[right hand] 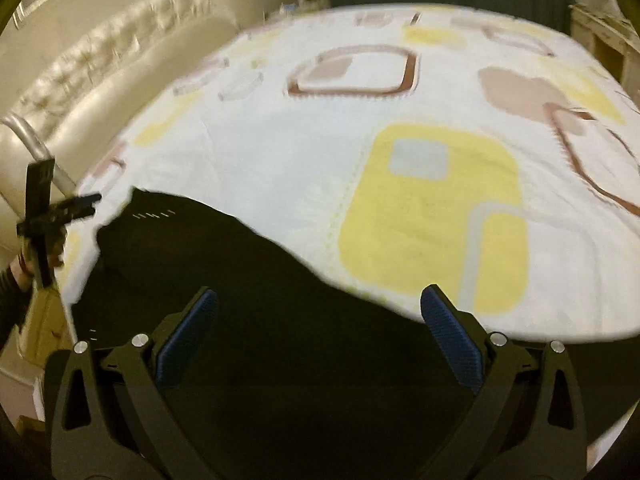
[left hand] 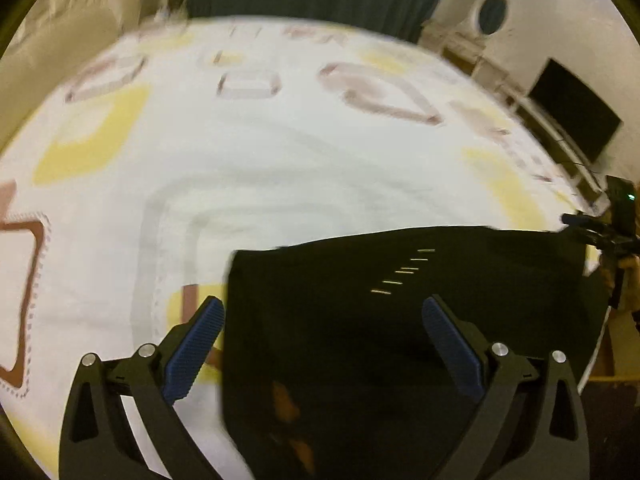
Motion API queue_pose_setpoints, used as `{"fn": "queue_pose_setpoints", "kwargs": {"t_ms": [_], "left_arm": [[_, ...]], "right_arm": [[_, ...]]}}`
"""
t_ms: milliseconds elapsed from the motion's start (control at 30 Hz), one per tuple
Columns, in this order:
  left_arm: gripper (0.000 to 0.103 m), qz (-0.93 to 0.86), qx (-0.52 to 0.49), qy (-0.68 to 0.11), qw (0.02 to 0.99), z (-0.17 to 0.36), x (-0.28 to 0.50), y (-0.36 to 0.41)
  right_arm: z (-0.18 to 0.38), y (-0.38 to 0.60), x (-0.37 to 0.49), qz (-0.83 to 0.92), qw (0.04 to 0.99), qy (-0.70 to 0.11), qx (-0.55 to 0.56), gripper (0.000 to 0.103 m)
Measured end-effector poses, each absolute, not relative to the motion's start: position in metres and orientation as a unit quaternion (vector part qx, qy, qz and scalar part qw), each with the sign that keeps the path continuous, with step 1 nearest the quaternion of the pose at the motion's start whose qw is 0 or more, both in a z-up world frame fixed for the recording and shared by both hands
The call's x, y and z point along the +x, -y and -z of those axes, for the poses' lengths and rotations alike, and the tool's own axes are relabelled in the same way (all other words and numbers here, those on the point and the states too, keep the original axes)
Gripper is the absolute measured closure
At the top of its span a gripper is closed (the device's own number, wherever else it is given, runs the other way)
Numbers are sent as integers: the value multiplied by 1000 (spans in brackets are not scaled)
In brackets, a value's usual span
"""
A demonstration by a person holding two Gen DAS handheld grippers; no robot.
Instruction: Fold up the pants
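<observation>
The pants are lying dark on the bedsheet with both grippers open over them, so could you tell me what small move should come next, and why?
Probably lower the left gripper and close it on the pants: both sets of jaws stand wide open and hold nothing.

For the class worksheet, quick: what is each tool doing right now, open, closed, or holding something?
Left tool: open, holding nothing, above the black pants.
Right tool: open, holding nothing, above the same pants.
</observation>
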State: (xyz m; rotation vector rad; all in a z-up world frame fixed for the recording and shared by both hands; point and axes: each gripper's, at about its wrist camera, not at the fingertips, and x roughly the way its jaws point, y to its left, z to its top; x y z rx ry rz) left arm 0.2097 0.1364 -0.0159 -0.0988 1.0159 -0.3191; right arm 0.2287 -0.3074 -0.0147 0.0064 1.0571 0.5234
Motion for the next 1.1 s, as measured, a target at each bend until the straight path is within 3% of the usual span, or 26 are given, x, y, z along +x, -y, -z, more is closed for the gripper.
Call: {"fn": "queue_pose_setpoints", "kwargs": {"t_ms": [133,200,267,367,400,433,467,500,600,667,700,733,933,1100], "left_arm": [[4,160,-78,-540,823,48,243,-153],[4,170,-83,-542,819,53,248,-154],[5,185,-90,-553,808,59,254,-151],[5,204,-102,-550,803,61,261,-149],[6,210,-104,-550,802,61,260,-147],[19,214,-101,-551,800,60,258,-143],[31,205,-89,-552,803,61,261,-147],[56,181,-66,-554,810,61,266,-144],[69,169,-72,-563,806,56,267,-148],[71,166,-74,-554,812,45,264,-149],[85,168,-75,-547,816,37,261,-148],[89,173,-81,-537,822,26,257,-148],[91,190,-108,-471,855,-34,206,-153],[91,197,-115,-459,858,-46,144,-150]], "right_arm": [[35,284,252,-278,801,-529,-30,6],[43,278,264,-305,779,-548,-33,27],[53,271,271,-309,759,-572,-39,39],[67,266,278,-310,739,-596,-55,44],[67,264,277,-313,737,-596,-60,67],[67,263,277,-321,733,-597,-54,86],[68,262,279,-335,722,-605,-35,95],[67,262,279,-336,715,-612,-25,95],[55,257,275,-319,733,-598,-63,96],[36,260,273,-302,761,-570,-64,96],[24,260,269,-294,777,-554,-63,96],[16,259,265,-290,787,-541,-63,96],[-43,250,191,-269,852,-431,-126,96],[-46,240,98,-255,874,-377,-171,96]]}}
